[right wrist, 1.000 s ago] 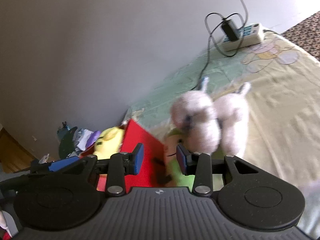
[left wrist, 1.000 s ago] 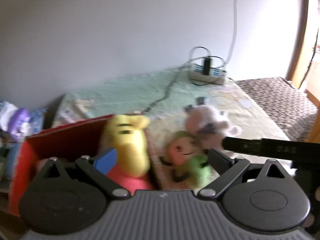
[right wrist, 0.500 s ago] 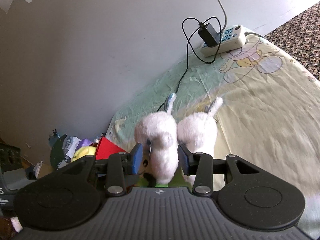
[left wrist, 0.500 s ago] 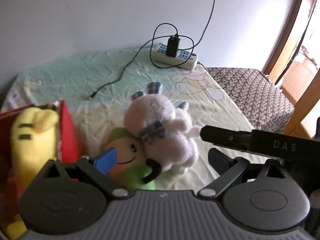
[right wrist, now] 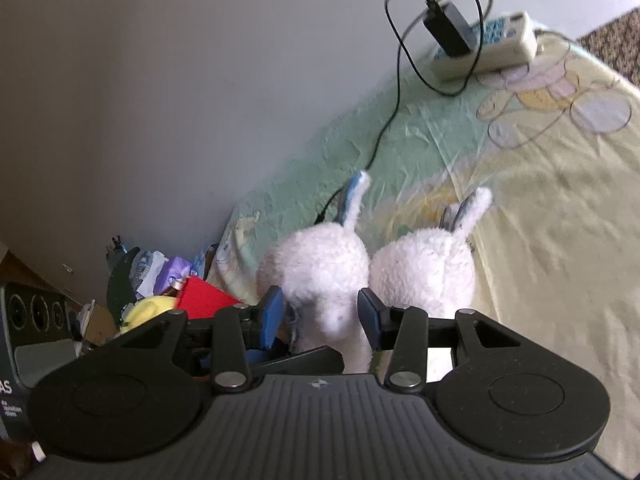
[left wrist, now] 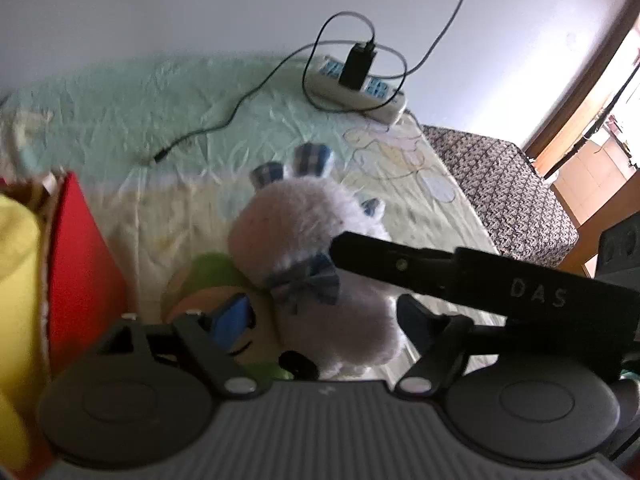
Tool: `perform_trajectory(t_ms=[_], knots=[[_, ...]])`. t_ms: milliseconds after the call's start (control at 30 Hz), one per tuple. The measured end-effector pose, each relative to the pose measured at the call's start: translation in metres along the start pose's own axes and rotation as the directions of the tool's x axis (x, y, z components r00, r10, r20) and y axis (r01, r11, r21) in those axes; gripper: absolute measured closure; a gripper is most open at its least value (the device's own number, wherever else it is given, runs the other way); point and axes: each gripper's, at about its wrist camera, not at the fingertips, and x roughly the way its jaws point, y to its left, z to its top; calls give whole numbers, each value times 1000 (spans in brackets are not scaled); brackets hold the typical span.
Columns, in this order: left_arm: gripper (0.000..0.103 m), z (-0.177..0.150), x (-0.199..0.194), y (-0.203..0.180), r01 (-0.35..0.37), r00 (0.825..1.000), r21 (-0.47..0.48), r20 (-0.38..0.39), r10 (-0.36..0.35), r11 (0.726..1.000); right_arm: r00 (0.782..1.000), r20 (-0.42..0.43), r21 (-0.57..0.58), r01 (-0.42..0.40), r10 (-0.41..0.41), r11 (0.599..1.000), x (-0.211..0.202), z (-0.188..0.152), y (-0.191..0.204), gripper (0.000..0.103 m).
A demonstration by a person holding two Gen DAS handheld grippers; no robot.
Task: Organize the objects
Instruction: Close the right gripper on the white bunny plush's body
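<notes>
The fluffy white plush rabbit [right wrist: 324, 276] lies on the pale green bedsheet [right wrist: 540, 208] beside a red cardboard box [left wrist: 80, 264] — right gripper [right wrist: 320, 318] opening, jaws straddling it unclamped; left gripper [left wrist: 320, 316] closing, released — green round-faced doll [left wrist: 208, 284] underneath.

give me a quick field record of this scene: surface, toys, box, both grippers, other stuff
surface: bed sheet, pale green and yellow
white toy: white plush bunny with blue plaid bow, lying on the sheet
second toy: green plush doll, partly under the bunny
box: red box at the sheet's edge, yellow plush inside
left gripper: jaws just closing, either side of both toys, grip not clear
right gripper: jaws just opening, bunny between them, contact unclear
other: power strip with charger by the wall
</notes>
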Motion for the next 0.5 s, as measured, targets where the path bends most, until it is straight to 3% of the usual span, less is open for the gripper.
perform_trajectory(t_ms=[133, 200, 500], knots=[[28, 2, 5, -3, -1, 1000, 31, 14, 1, 1000, 1000, -15, 7, -18, 18, 1000, 9, 1, -5, 55], [34, 3, 11, -4, 34, 999, 37, -12, -33, 999, 999, -30, 11, -26, 27, 1000, 11, 0, -7, 59], [34, 1, 11, -13, 30, 999, 64, -18, -29, 997, 998, -37, 16, -40, 41, 999, -2, -3, -4, 67]])
